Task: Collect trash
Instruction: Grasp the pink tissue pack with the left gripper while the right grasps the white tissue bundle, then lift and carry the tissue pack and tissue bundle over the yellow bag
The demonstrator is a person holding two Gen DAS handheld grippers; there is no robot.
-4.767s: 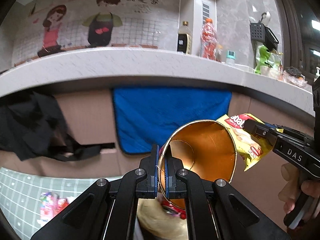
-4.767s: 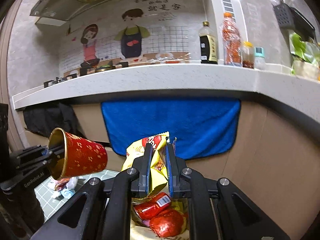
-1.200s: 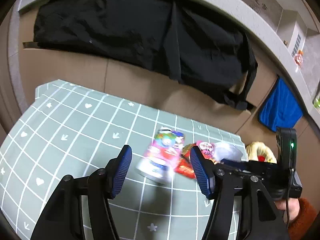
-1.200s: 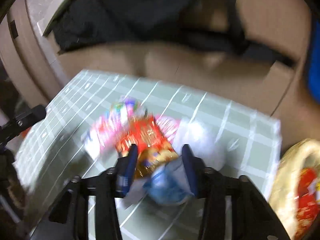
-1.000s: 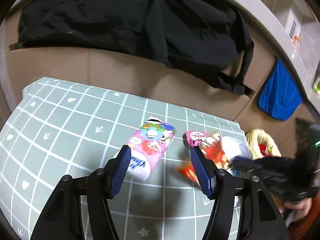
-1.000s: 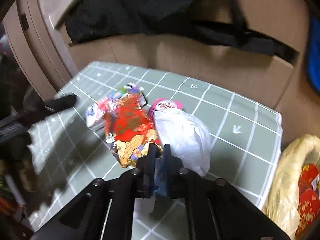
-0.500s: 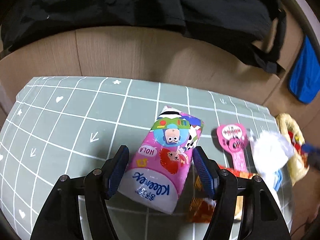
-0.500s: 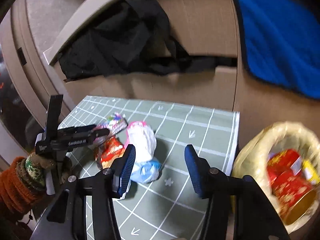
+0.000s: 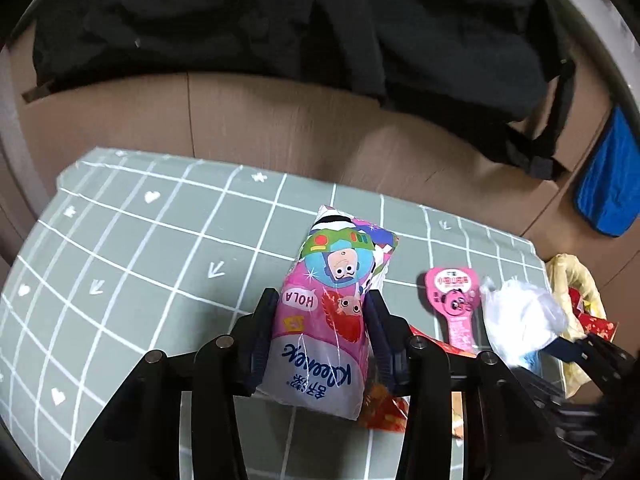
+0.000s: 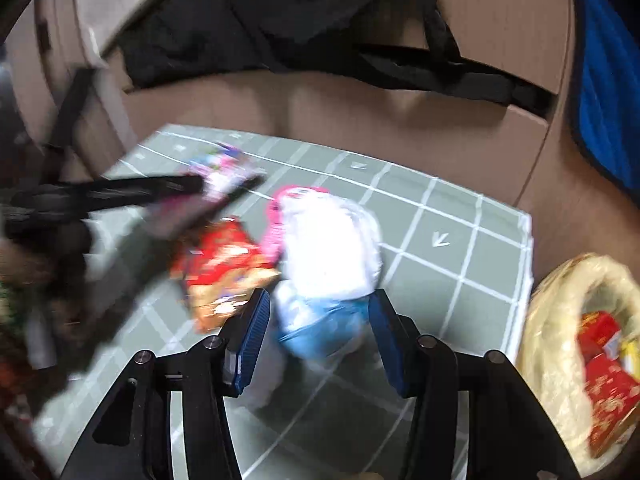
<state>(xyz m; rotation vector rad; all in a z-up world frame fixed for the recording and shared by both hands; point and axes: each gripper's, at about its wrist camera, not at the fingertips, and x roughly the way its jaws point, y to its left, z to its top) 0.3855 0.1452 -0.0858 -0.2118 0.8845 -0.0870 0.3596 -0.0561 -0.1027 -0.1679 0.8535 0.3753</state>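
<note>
Left wrist view
Left gripper (image 9: 320, 332): jaws part-closed around the Kleenex tissue pack (image 9: 330, 316); both blue pads lie against the pack's sides, so it looks gripped
Tissue pack: pink with cartoon print, lying lengthwise between the fingers on the green grid mat (image 9: 140, 248); its far end points toward the wooden cabinet front (image 9: 280, 124)
Red snack wrapper (image 9: 384, 412): peeks out just right of the pack, under the right finger
Pink spoon-shaped packet (image 9: 454, 300): flat on the mat, right of the pack, apart from it
White plastic bag (image 9: 520, 316): crumpled, just right of the pink packet
Yellow trash bag (image 9: 572, 280): at the mat's right edge; red packaging shows inside
Right gripper (image 9: 580, 350): dark tips reach in from the lower right beside the white bag; blurred
Black cloth (image 9: 280, 20): hangs over the cabinet; blue towel (image 9: 608, 180) at far right

Right wrist view
Right gripper (image 10: 316, 340): jaws wide apart, holding nothing; the white plastic bag (image 10: 332, 252) and a blue piece (image 10: 324, 330) below it sit between the pads, neither pad clearly touching
Red snack wrapper (image 10: 220, 268): just left of the white bag; blurred
Pink packet (image 10: 276, 224): partly under the white bag's left edge
Left gripper (image 10: 224, 186): blurred dark fingers at left, around the tissue pack (image 10: 220, 168)
Yellow trash bag (image 10: 560, 308): open at lower right, off the mat (image 10: 440, 260); red wrappers inside
Black cloth (image 10: 260, 12) and blue towel (image 10: 600, 80): against the cabinet behind
</note>
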